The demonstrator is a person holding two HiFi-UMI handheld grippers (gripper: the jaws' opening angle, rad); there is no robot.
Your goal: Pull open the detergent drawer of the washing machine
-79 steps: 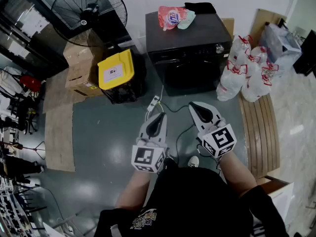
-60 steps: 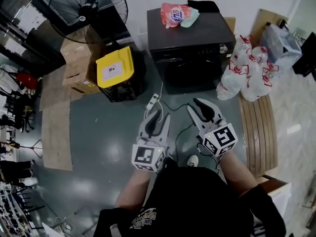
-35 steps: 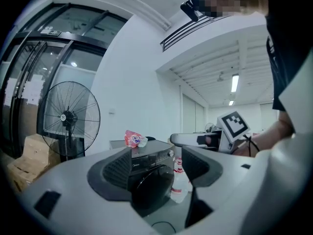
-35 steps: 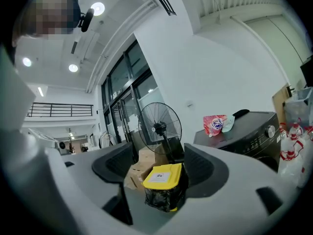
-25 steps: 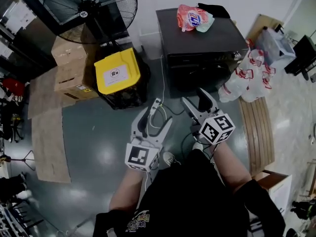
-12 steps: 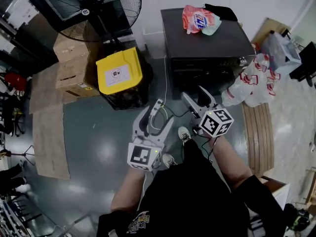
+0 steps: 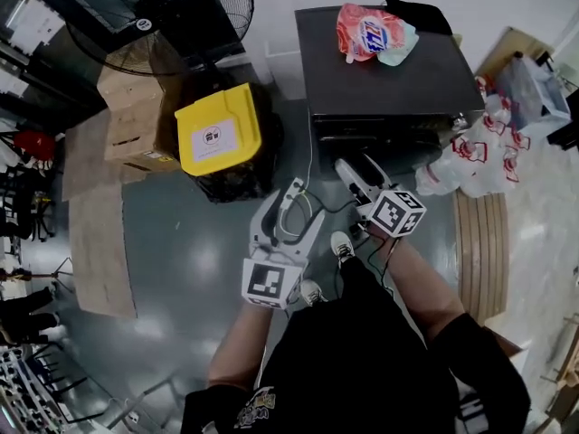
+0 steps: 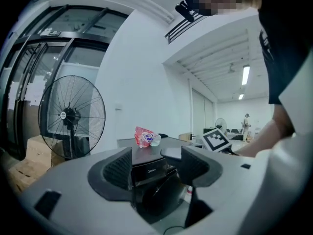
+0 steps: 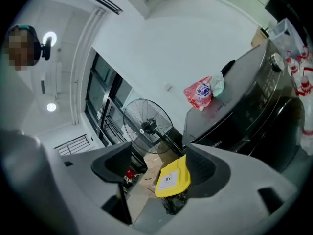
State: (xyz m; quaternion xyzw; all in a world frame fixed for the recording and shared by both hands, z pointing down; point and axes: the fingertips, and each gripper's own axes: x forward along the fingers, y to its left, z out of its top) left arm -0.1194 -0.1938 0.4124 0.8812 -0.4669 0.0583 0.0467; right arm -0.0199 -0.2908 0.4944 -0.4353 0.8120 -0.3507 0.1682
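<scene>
The washing machine point(image 7: 389, 84) is showing black, its pouch point(image 7: 366, 33) pink-red with seemingly blue lettering, the bin lid point(image 7: 233, 117) glowing yellow.

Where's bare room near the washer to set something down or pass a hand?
Free: the washing machine top in front of the detergent pouch; the grey floor between the yellow-lidded bin and the flat cardboard. Crowded: bagged bottles beside the washer's right side.
</scene>
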